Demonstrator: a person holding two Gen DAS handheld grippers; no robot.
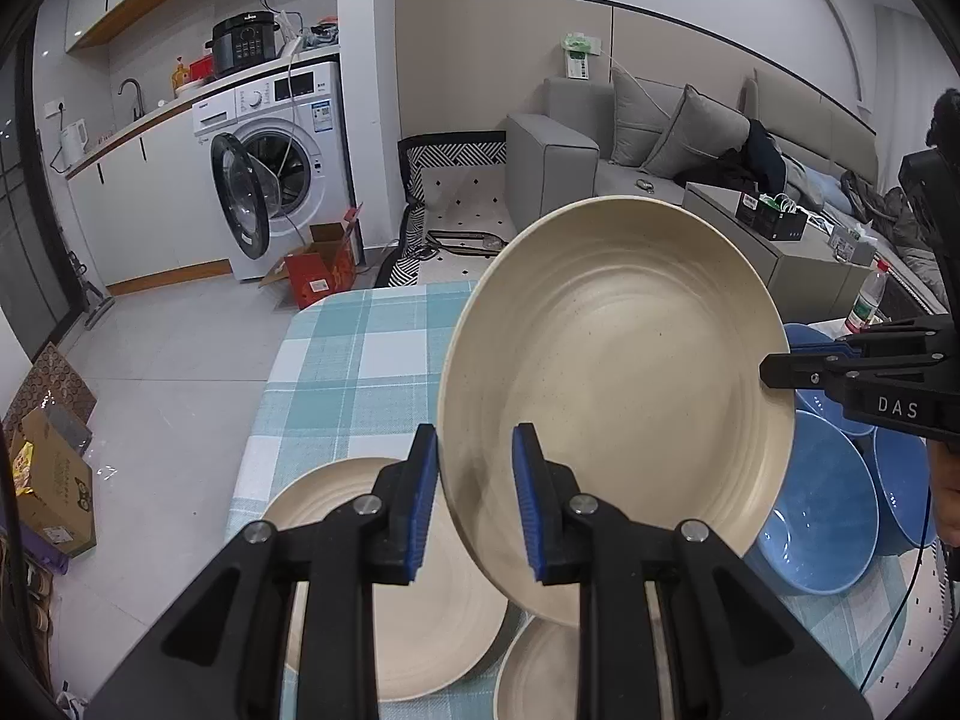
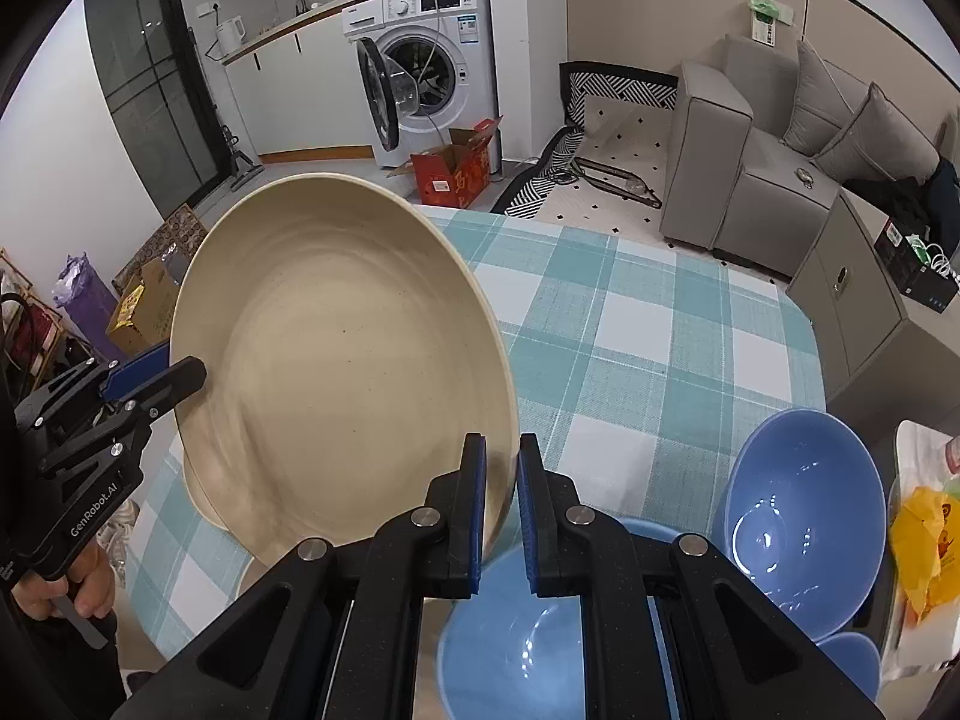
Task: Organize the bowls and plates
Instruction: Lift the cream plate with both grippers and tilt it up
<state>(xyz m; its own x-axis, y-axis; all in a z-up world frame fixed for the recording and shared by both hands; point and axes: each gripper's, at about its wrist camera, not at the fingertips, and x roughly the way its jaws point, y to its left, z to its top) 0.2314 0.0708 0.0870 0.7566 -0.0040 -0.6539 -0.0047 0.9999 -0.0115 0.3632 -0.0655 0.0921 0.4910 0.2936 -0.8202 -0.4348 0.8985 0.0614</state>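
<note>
The checked surface [image 1: 360, 354] carries the crockery. Above it a large cream plate [image 1: 618, 396] hangs tilted, lifted clear of the cloth and pinched at opposite rims: the left tongs [image 1: 474, 501] grip its near-left edge, and the right tongs [image 2: 501, 516] are pressed on its right edge. Below it lie a second cream plate [image 1: 372, 600] and a third [image 1: 534, 672], with blue bowls [image 2: 804, 516] to the right.
</note>
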